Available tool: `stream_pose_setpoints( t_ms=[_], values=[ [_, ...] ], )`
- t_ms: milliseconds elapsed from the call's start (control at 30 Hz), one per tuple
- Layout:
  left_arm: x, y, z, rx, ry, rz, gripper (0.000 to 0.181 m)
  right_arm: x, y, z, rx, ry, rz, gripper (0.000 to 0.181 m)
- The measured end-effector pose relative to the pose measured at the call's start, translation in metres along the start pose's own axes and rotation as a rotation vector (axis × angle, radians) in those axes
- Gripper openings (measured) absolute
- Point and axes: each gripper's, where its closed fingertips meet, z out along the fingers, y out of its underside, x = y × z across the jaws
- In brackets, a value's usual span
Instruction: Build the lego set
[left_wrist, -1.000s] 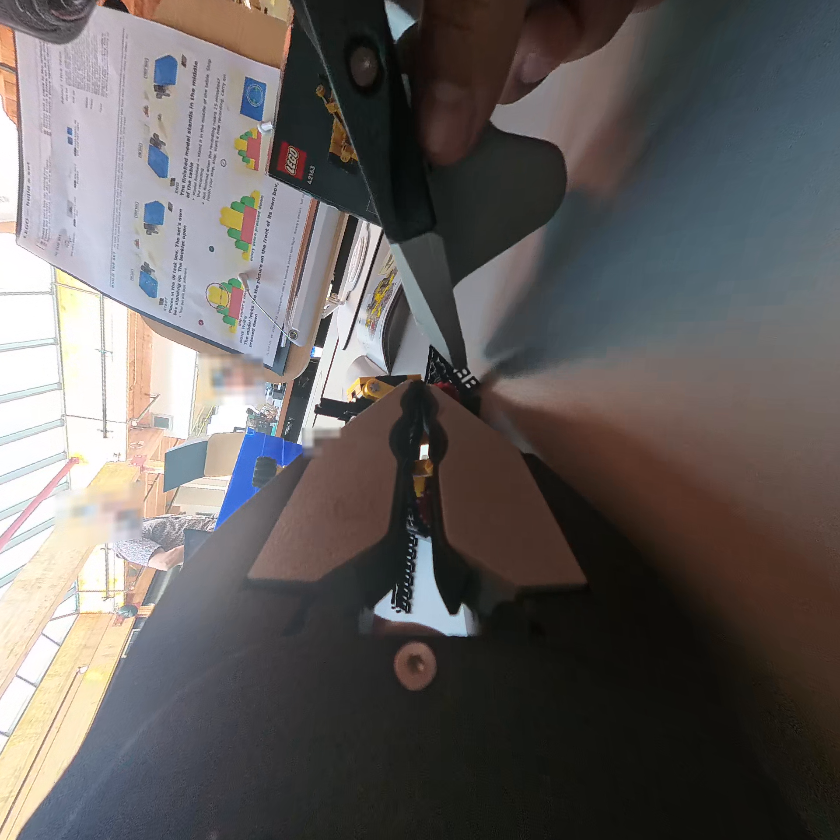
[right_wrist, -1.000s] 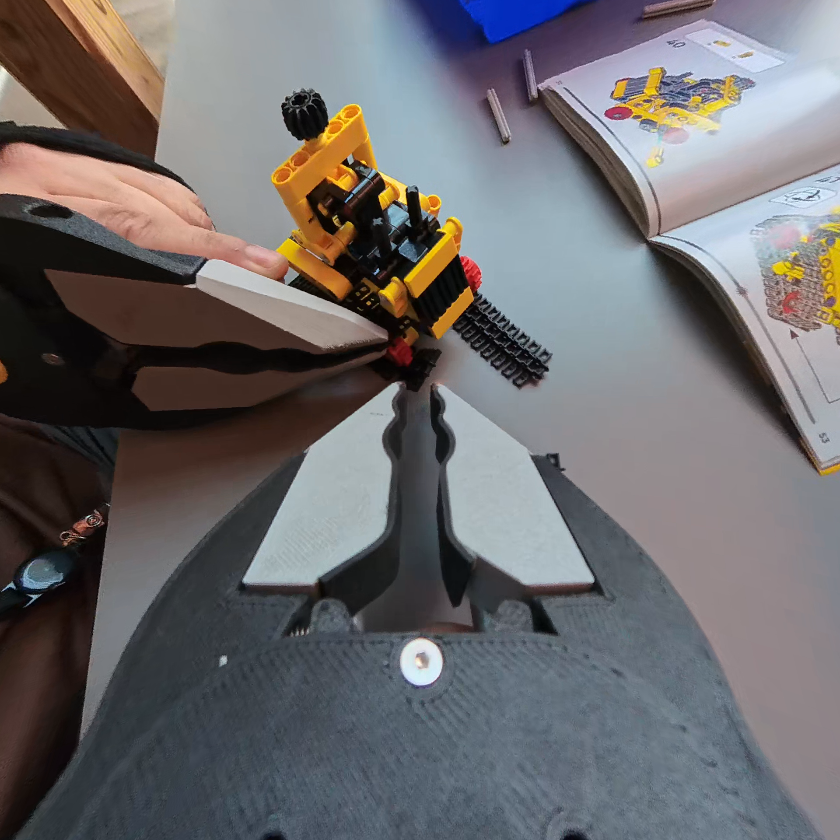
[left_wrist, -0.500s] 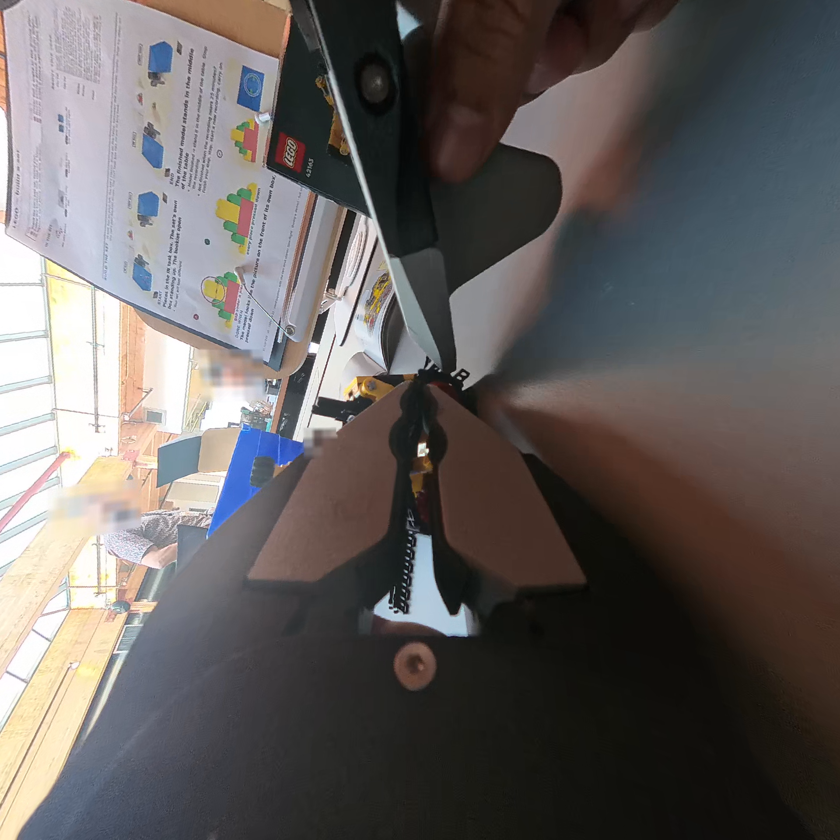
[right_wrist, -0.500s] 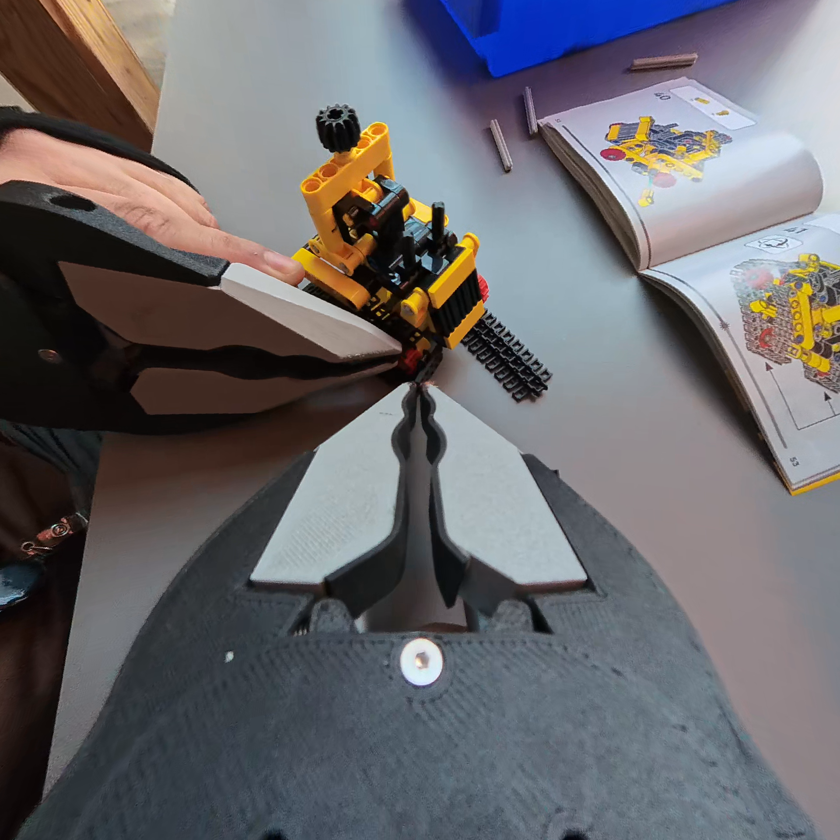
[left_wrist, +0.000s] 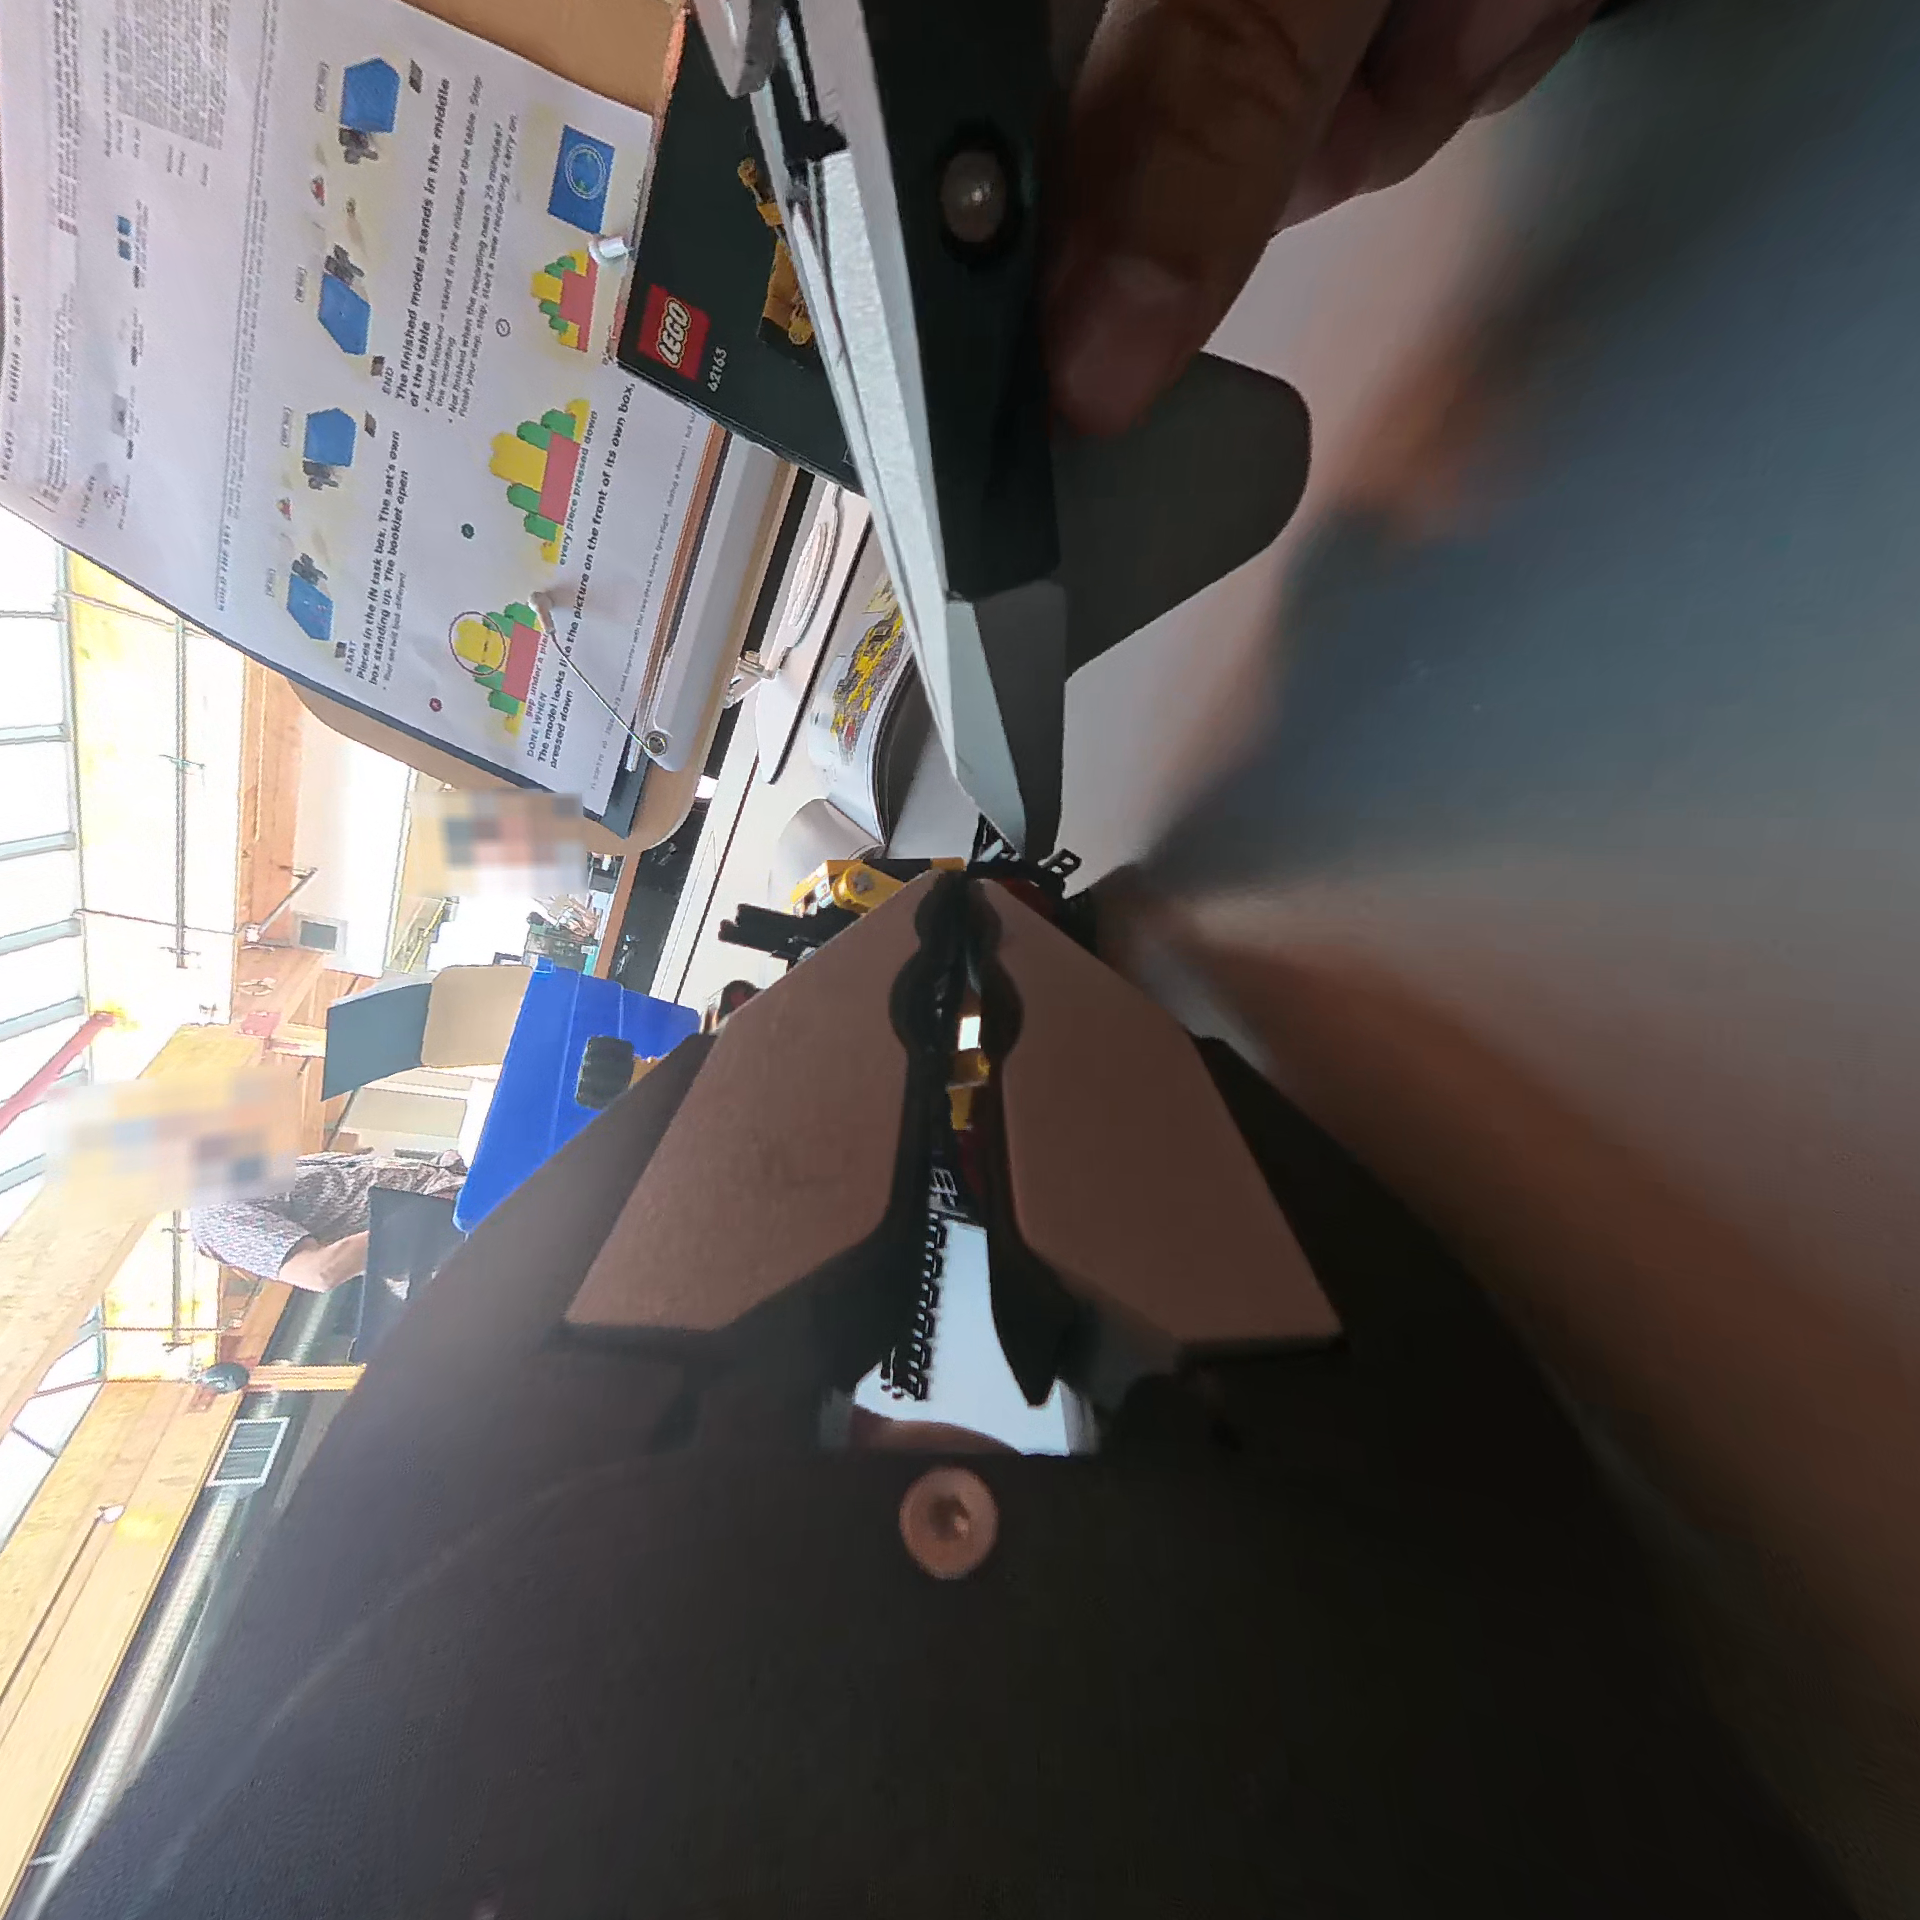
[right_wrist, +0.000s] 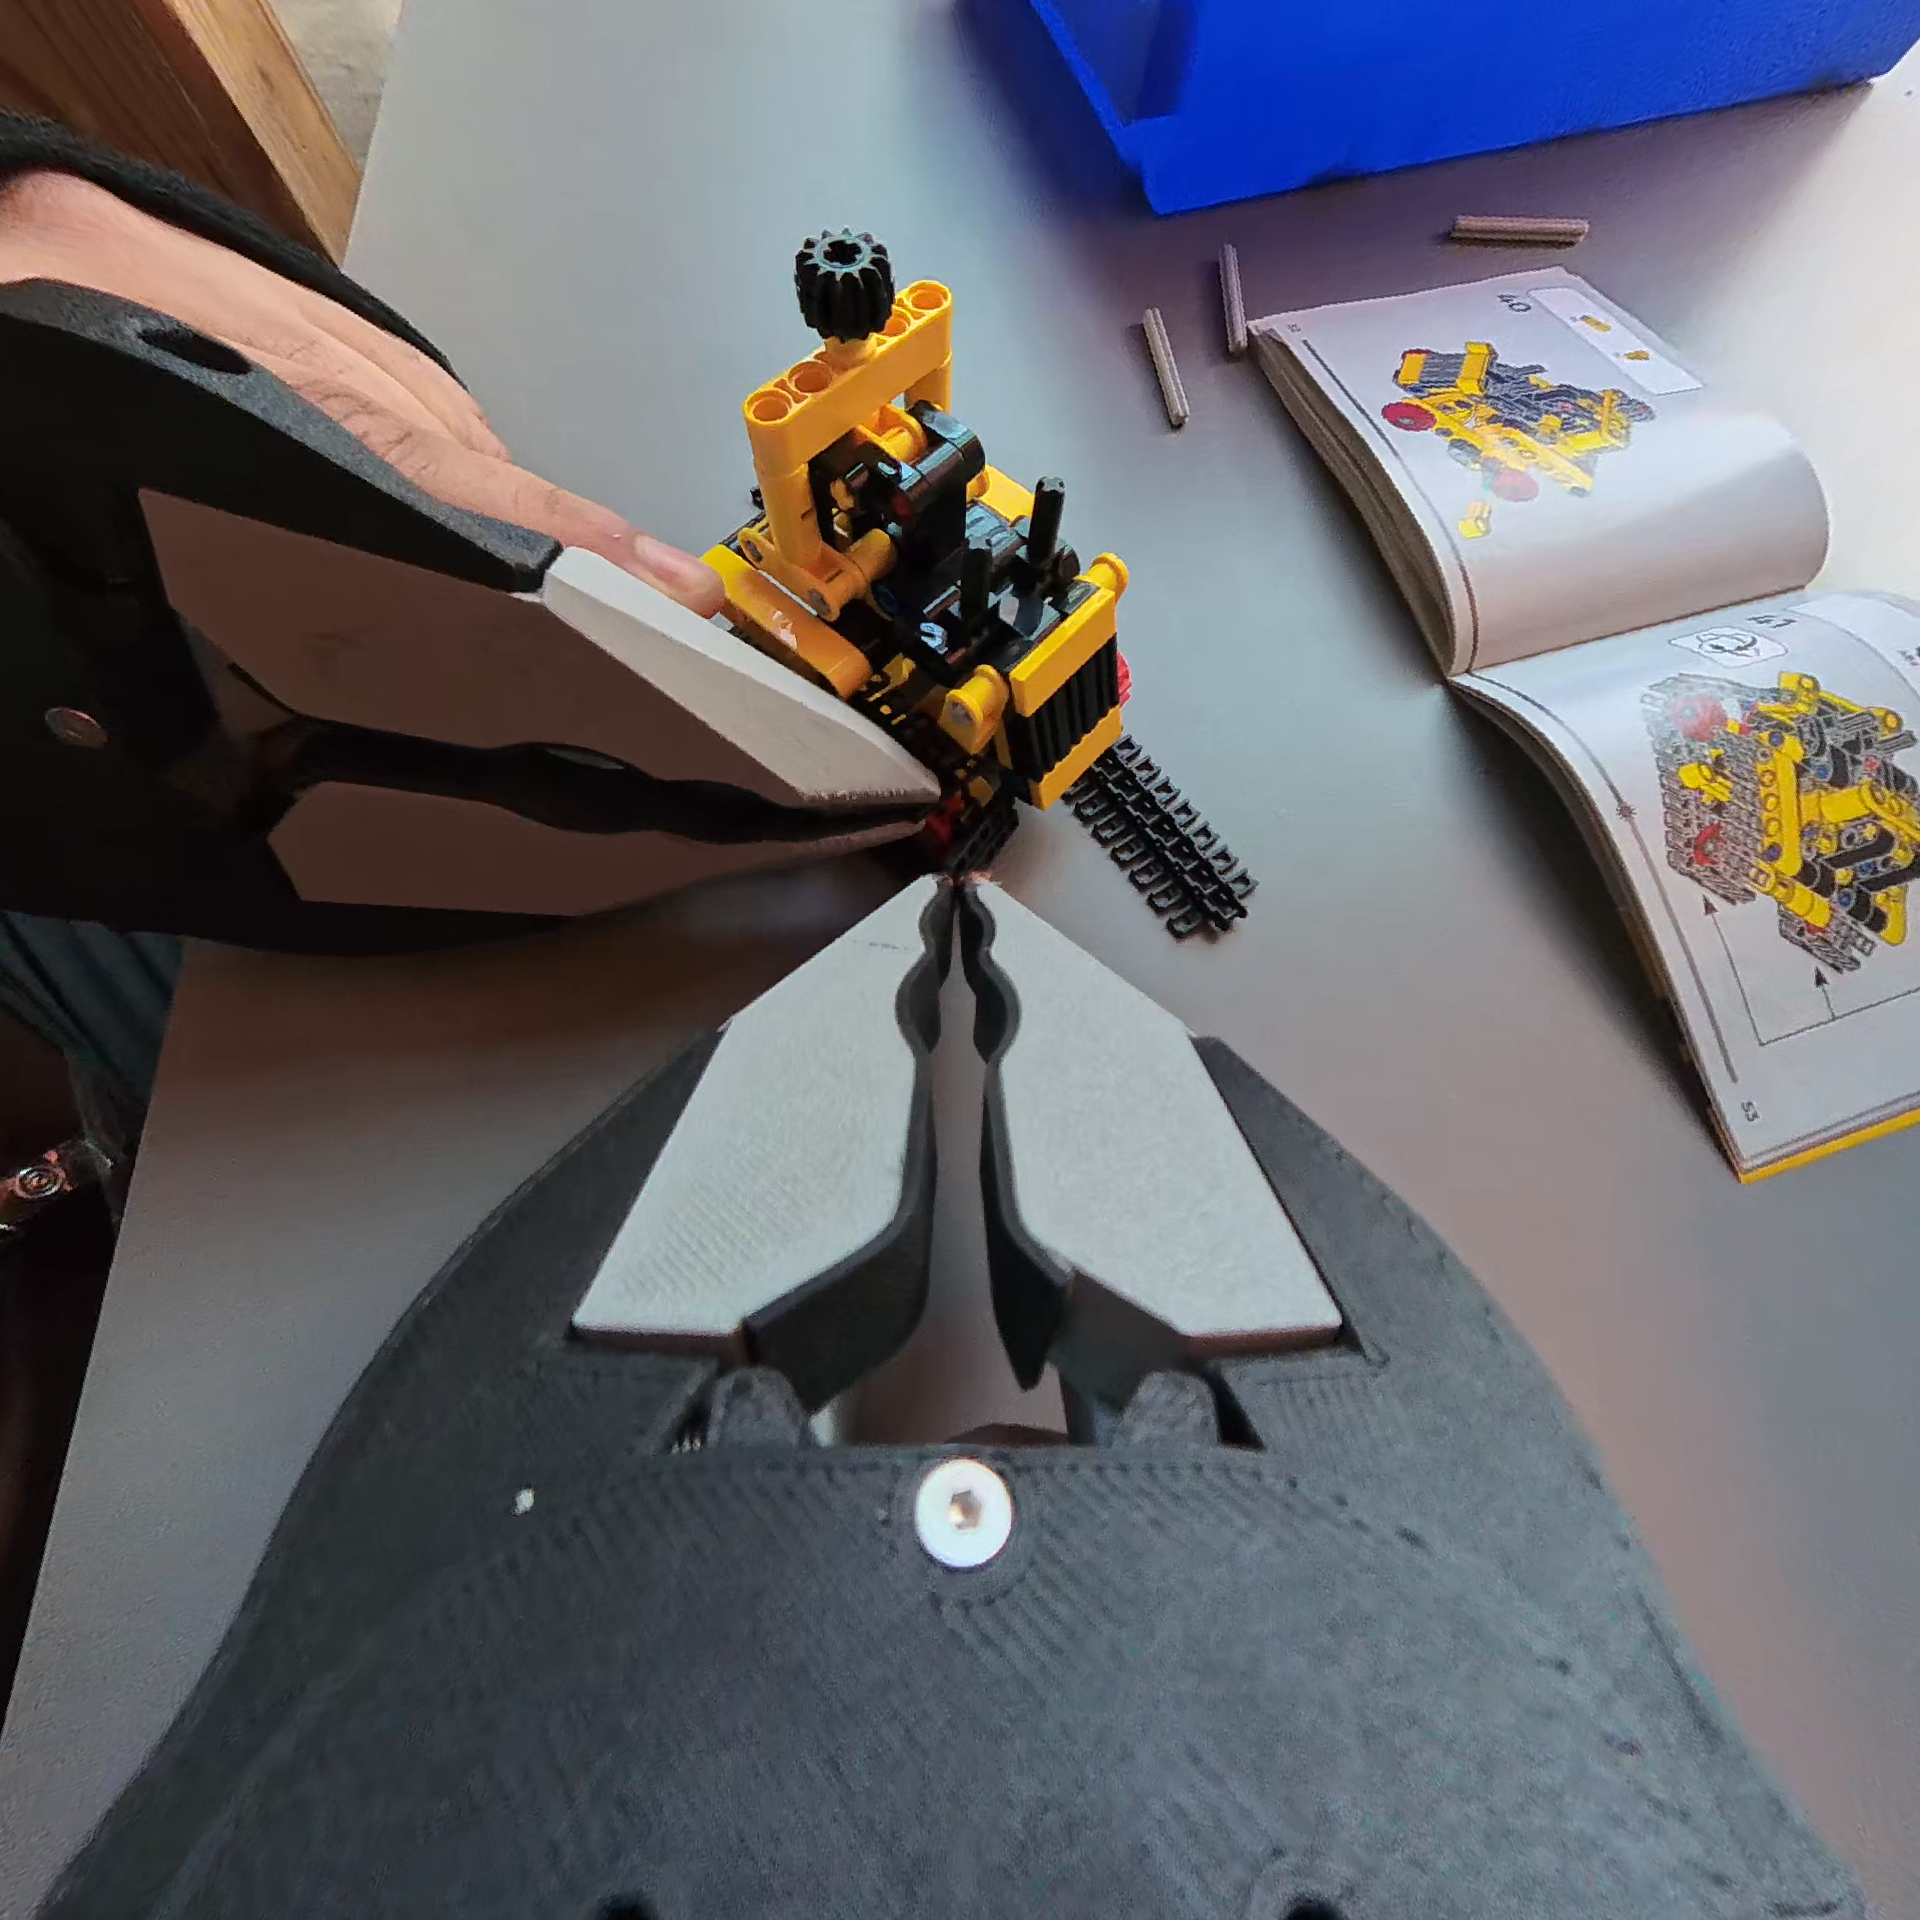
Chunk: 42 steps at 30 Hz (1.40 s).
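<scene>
A yellow and black lego vehicle (right_wrist: 935, 623) stands on the grey table (right_wrist: 1351, 1195), with a black gear on top. A black track strip (right_wrist: 1164, 831) trails from its underside onto the table. My left gripper (right_wrist: 920, 808) comes in from the left and is shut on the model's lower side by the track. In the left wrist view my left gripper (left_wrist: 961, 883) shows bits of the model between its fingers. My right gripper (right_wrist: 956, 883) is shut, its tips pinched on the near end of the track. It also shows in the left wrist view (left_wrist: 1008, 821).
An open instruction booklet (right_wrist: 1610, 644) lies to the right. A blue bin (right_wrist: 1455, 83) stands at the back, with three small grey pins (right_wrist: 1164, 364) before it. A printed sheet on a clipboard (left_wrist: 364, 364) and a black set box (left_wrist: 727, 312) stand behind.
My right gripper's jaws have closed from a small gap and its tips have come up to the track end. The left gripper keeps its hold on the model.
</scene>
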Motion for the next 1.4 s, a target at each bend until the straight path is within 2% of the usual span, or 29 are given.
stream_pose_setpoints(
  t_ms=[33, 800, 1167, 1400],
  values=[
    [-0.0006, -0.0001, -0.0001, 0.001, -0.002, -0.003, 0.000, -0.0003, 0.0000, -0.0001, 0.000, 0.001, -0.007, 0.000],
    [-0.0029, 0.0031, 0.0018, -0.022, -0.002, -0.027, 0.000, 0.0009, -0.0018, 0.0055, -0.011, 0.010, -0.057, 0.000],
    [-0.0075, 0.0050, 0.0024, -0.025, 0.025, -0.108, 0.000, 0.0005, -0.0064, 0.0063, 0.010, 0.055, -0.175, 0.000],
    [-0.0104, 0.0055, 0.0023, -0.023, 0.029, -0.142, 0.000, 0.0005, -0.0071, 0.0057, 0.030, 0.076, -0.323, 0.000]
  ],
)
